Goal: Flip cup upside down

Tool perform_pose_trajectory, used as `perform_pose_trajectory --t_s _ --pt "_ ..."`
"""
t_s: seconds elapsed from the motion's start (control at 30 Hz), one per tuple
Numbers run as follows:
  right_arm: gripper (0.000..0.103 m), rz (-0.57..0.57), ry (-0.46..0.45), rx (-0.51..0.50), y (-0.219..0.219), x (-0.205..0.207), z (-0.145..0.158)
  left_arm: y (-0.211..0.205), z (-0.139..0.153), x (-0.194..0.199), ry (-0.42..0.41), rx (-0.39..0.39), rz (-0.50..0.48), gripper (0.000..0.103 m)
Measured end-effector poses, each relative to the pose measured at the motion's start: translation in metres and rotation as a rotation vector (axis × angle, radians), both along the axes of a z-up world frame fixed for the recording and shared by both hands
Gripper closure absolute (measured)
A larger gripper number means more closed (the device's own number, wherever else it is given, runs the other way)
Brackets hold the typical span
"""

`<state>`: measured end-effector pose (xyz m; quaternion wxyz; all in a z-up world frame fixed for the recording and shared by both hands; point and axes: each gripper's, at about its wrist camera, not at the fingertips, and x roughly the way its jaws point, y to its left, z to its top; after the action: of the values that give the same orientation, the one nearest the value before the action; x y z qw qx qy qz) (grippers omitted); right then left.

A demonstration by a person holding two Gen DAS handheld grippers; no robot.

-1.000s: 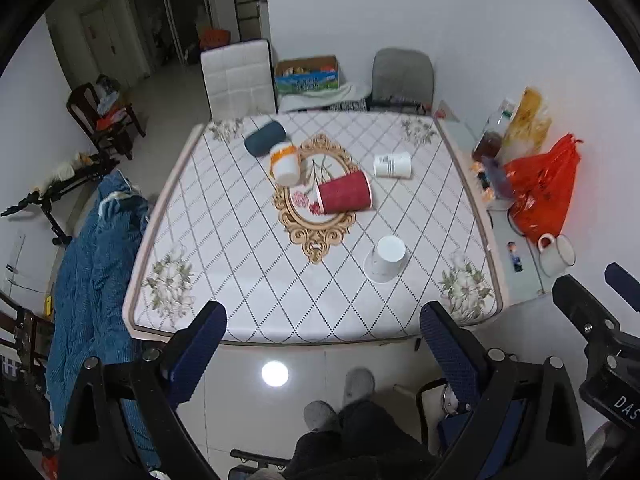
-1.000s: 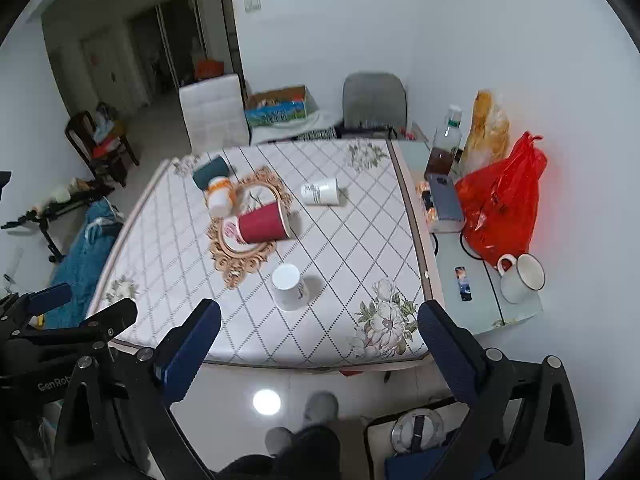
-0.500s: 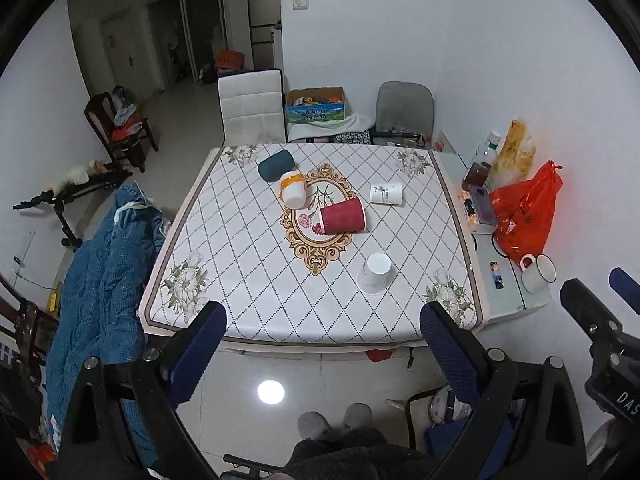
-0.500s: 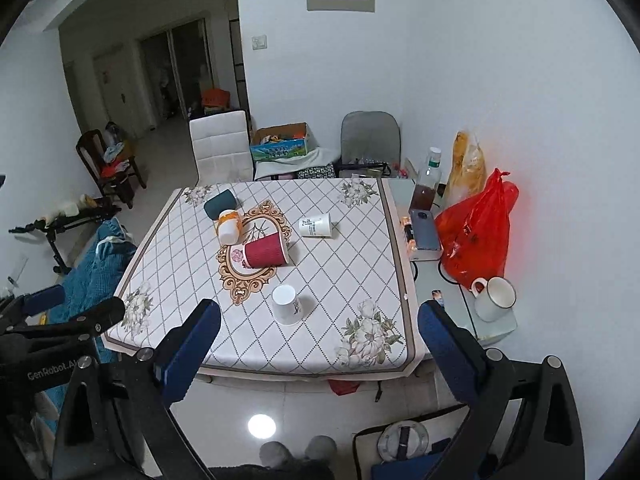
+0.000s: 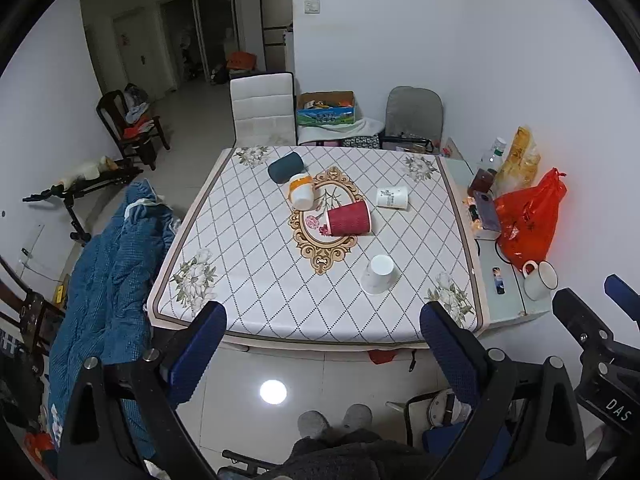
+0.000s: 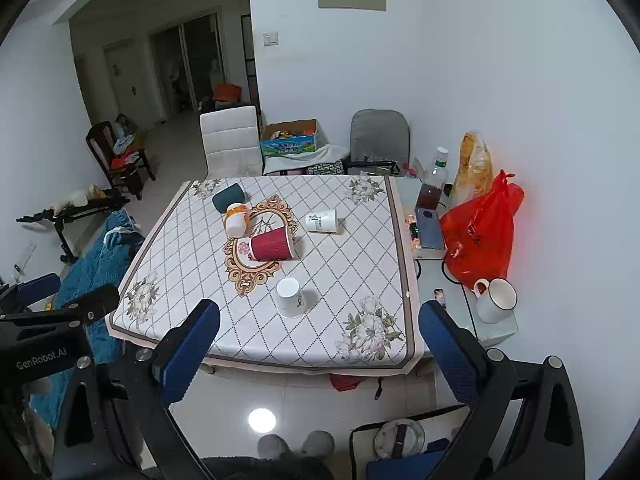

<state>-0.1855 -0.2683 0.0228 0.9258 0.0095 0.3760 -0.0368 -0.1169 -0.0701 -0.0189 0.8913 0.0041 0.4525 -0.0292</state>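
Observation:
A white paper cup (image 5: 377, 274) (image 6: 290, 297) stands upside down near the front of the table (image 5: 248, 280) (image 6: 360, 272). A red ribbed cup (image 5: 349, 219) (image 6: 272, 243), a white printed cup (image 5: 392, 198) (image 6: 322, 221), an orange-banded white cup (image 5: 301, 192) (image 6: 237, 219) and a dark teal cup (image 5: 285, 167) (image 6: 228, 197) lie on their sides farther back. My left gripper (image 5: 322, 336) and right gripper (image 6: 320, 336) are both open and empty, held high and well back from the table's front edge.
A side ledge (image 6: 456, 300) to the right of the table carries a red plastic bag (image 6: 480, 232), a white mug (image 6: 494, 300), a bottle (image 6: 433, 180) and a phone (image 6: 429, 227). A blue blanket (image 5: 108, 272) hangs left of the table. Chairs (image 5: 262, 108) stand behind.
Both grippers have risen and pulled back from the table, so the table looks smaller and more of the room shows. The cups have not moved.

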Motion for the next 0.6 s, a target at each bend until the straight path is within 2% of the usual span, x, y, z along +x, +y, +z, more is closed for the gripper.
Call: perform_pose_trajectory --t_s 0.6 --pt "0.001 0.033 0.001 0.002 0.0051 0.0109 -0.002 0.0047 -0.0008 -0.0038 -0.003 0.007 0.042 0.004"
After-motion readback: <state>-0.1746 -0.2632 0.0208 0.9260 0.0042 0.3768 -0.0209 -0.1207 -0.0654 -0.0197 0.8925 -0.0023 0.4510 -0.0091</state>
